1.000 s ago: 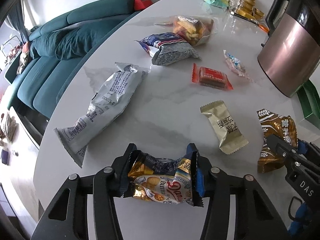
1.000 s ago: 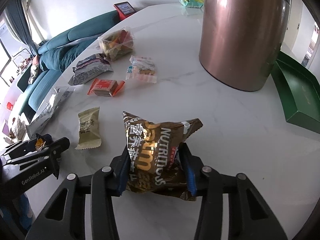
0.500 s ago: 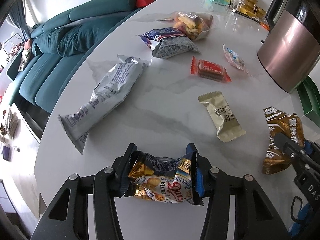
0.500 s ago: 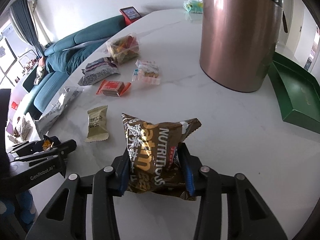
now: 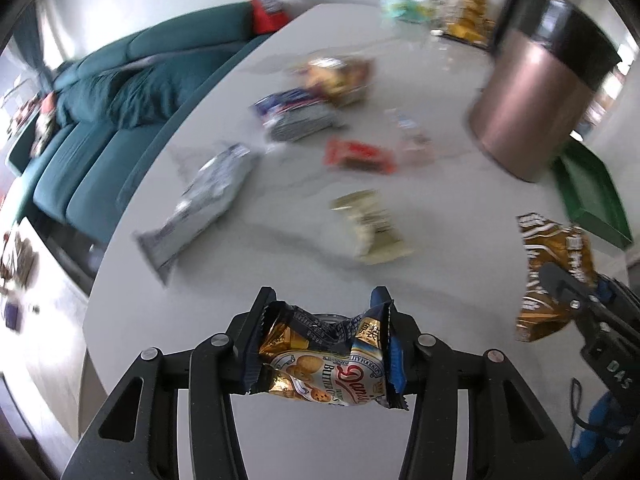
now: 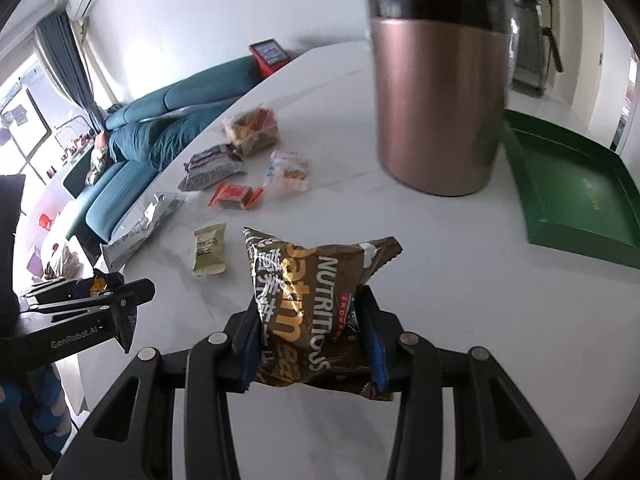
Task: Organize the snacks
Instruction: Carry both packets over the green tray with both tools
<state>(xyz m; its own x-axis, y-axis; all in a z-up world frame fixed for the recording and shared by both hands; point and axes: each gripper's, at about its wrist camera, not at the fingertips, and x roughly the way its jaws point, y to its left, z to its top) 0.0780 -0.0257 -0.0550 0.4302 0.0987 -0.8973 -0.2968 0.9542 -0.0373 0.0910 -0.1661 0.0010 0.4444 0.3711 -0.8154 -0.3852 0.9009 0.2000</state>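
On a white marble table (image 6: 460,280), a tall copper canister (image 6: 436,112) stands at twelve o'clock from the right gripper (image 6: 312,344), partly hiding the green tray (image 6: 580,236) at two o'clock, whose visible part holds nothing. The right gripper is clenched on a brown oat bag (image 6: 308,312) held above the table; the left gripper (image 5: 320,344) grasps a cookie packet (image 5: 328,360). Only the left view, which is blurred, shows gold items (image 5: 468,16) at the table's far end; loose snacks, including a red bar (image 6: 236,196) and a beige packet (image 6: 210,250), lie at eleven o'clock.
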